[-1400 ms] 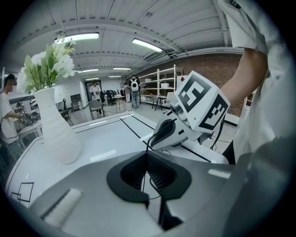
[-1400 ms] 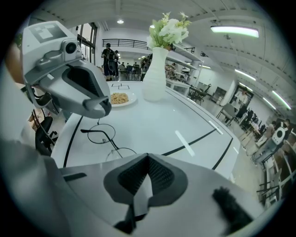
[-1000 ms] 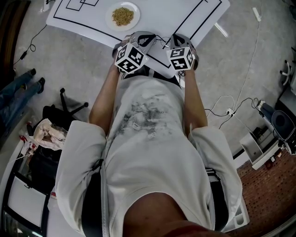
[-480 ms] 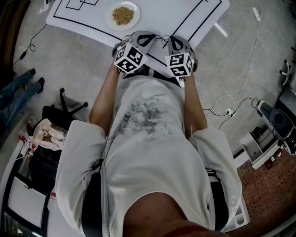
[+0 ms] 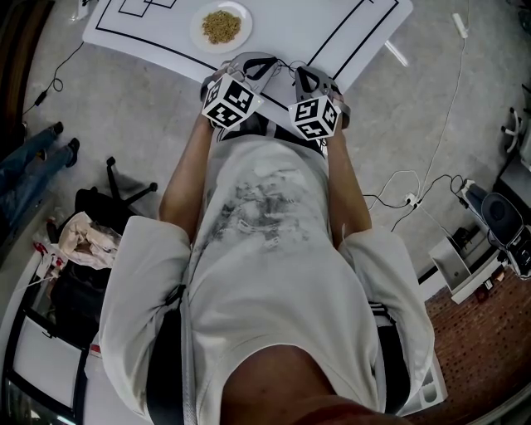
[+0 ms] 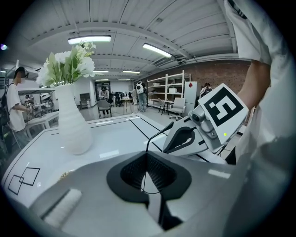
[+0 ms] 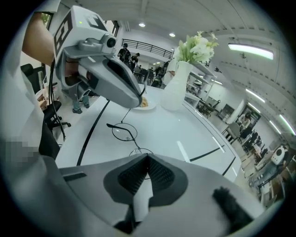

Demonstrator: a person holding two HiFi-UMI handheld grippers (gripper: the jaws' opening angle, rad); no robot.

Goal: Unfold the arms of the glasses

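Thin black wire-rimmed glasses (image 7: pixel 124 133) hang just above the white table (image 5: pixel 274 25), between my two grippers. In the right gripper view one round lens shows fully, and the rim of the second lens (image 7: pixel 141 151) runs into my right gripper (image 7: pixel 147 158), which is shut on it. My left gripper (image 6: pixel 147 155) is shut on a thin black arm of the glasses (image 6: pixel 159 136), whose thicker tip points up towards the right gripper's body. In the head view the left gripper (image 5: pixel 264 62) and the right gripper (image 5: pixel 299 73) sit close together at the table's near edge.
A white vase with white flowers (image 6: pixel 74 120) stands on the table beyond the grippers. A plate of brownish food (image 5: pixel 220 26) lies further out to the left. Black lines (image 7: pixel 92 132) mark the tabletop. The person's torso (image 5: pixel 265 249) presses close behind both grippers.
My right gripper has shifted a little left, towards the left gripper, and rolled; its marker cube now faces differently. The left gripper has stayed put.
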